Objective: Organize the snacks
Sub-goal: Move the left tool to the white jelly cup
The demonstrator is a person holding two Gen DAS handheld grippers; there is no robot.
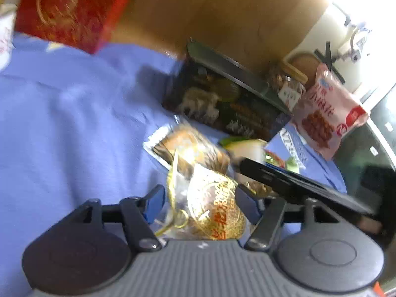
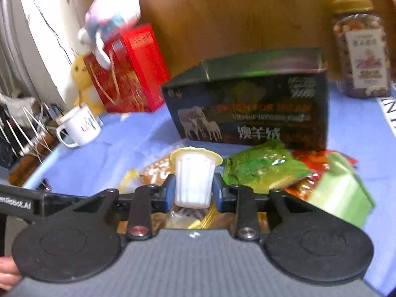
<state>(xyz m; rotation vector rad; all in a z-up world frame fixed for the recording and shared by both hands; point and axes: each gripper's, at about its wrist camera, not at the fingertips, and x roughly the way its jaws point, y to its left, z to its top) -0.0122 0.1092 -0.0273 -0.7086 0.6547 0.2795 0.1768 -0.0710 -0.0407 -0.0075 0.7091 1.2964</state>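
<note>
We had the right hand-held gripper [image 2: 193,193] closed on a small white jelly cup [image 2: 193,177], its blue pads against the ribbed sides, because the cup was light and would slip otherwise. The left hand-held gripper [image 1: 199,204] stood open around a gold-printed snack packet [image 1: 215,210], the pads not yet pressing, as far as we could see. Both snacks were at the loose pile on the blue-covered tabletop [image 1: 74,113], in front of the dark box [image 2: 250,101], probably for sorting.

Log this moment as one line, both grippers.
left gripper: open over gold-printed snack packet | right gripper: shut on white jelly cup | surface: blue cloth
</note>
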